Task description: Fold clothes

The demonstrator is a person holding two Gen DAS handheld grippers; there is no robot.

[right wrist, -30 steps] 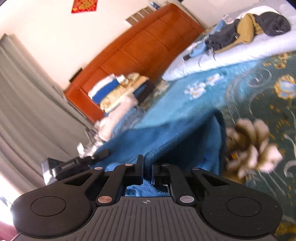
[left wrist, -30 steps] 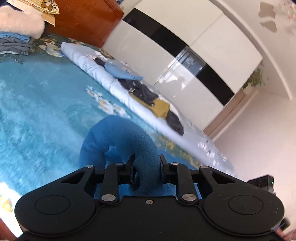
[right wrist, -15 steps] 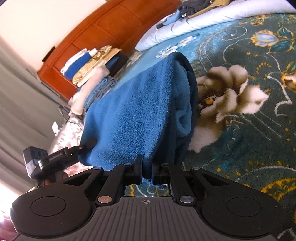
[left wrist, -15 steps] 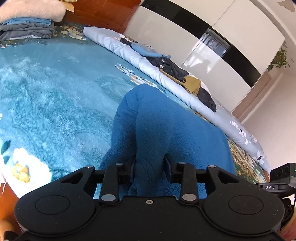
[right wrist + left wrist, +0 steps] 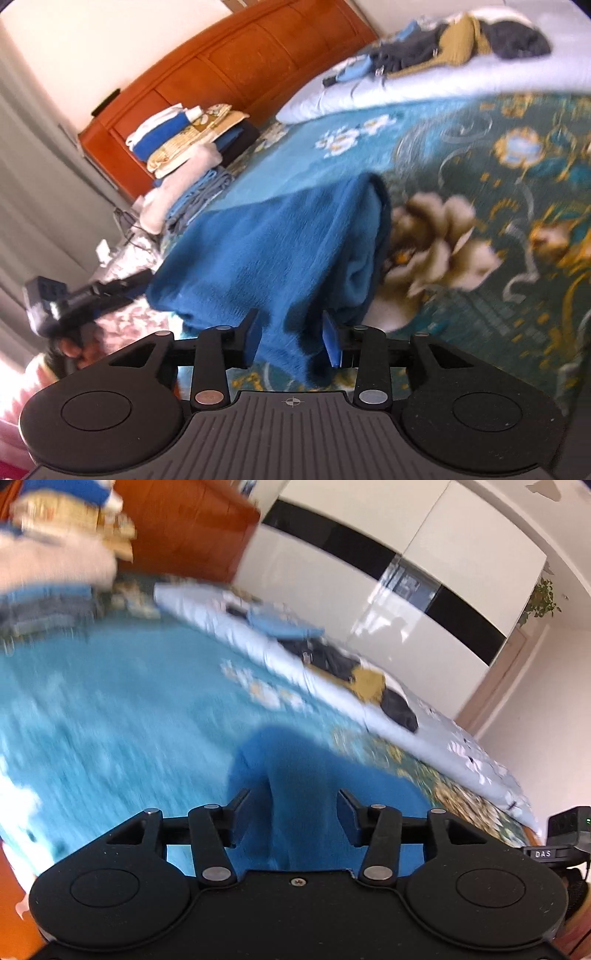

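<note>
Release step of a fold: the left gripper [image 5: 291, 816] and right gripper [image 5: 290, 341] have just been opening, blue fleece garment [image 5: 280, 251] lying slack between unpressing pads, folded on the bed [image 5: 480, 155] at 12 o'clock. Next: withdraw clear, regrip for another fold.

A plain blue fleece garment [image 5: 280, 251] lies on a teal floral bedspread [image 5: 480, 184].

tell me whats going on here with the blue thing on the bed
A person holding a gripper in each hand is folding a blue fleece garment on a bed covered by a teal floral blanket. The left gripper and the right gripper have both just been opening; the fleece lies between the jaws of each, apparently no longer pinched. The garment lies folded over. Folded clothes are stacked by the wooden headboard.
</note>
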